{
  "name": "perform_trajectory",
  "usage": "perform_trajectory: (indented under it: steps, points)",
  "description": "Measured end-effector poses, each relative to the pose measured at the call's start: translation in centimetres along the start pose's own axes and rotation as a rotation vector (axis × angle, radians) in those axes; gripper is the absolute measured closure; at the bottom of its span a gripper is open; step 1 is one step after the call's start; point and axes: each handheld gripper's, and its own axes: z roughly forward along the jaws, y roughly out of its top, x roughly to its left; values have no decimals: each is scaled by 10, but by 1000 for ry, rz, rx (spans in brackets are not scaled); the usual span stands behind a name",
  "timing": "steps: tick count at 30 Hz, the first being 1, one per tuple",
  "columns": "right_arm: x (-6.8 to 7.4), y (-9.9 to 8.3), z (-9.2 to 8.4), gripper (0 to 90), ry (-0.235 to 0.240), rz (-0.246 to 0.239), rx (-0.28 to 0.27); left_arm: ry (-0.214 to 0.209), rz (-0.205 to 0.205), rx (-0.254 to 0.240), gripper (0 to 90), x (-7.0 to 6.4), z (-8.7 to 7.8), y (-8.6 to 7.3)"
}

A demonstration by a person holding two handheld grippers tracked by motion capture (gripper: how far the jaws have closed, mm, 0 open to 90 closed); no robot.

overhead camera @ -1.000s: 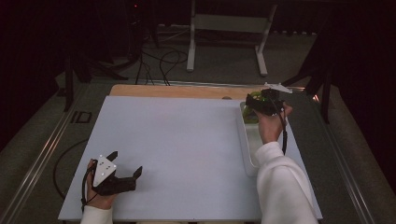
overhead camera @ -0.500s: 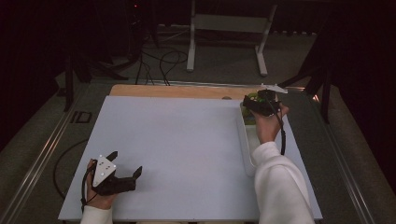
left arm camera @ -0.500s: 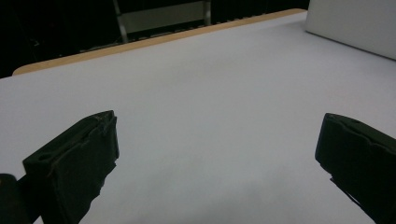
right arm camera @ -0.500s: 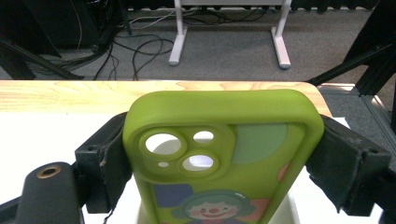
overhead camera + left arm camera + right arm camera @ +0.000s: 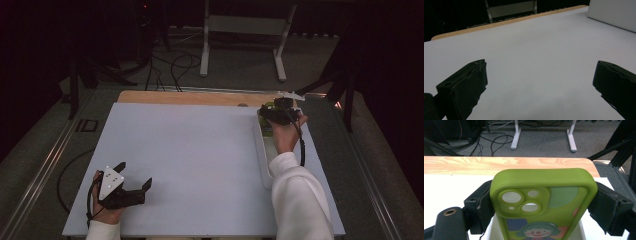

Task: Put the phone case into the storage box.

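We see the right gripper [image 5: 541, 202] clamped on a green phone case [image 5: 544, 205], one jaw pressing each long edge, holding it just above the far end of the white tray [image 5: 262, 155]. Well left of that tray, the left gripper [image 5: 135, 176] rests on the table [image 5: 200, 150], jaws spread wide around nothing.

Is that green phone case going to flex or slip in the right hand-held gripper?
The green phone case looks empty, with open camera holes, so probably light and slightly bendy. Its matte skin likely grips well. The right hand-held gripper clamps its side edges, so a hard squeeze may bow it.
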Motion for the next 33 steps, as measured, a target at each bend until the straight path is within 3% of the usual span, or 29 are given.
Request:
perform_trajectory:
  steps: [5,15,18,22,33]
  points:
    - [-4,-2,4,152,12,23,22,-1,-1,1,0,0,1,0]
    - [-4,-1,7,147,24,9,27,-3,-1,0,0,-1,1,0]
    - [-4,0,8,105,29,15,31,-3,1,0,0,-1,1,0]
    - [-6,0,8,76,34,38,13,-5,-1,1,0,-1,0,0]
    - [-5,4,1,76,60,-3,-30,-4,0,0,0,-1,1,0]
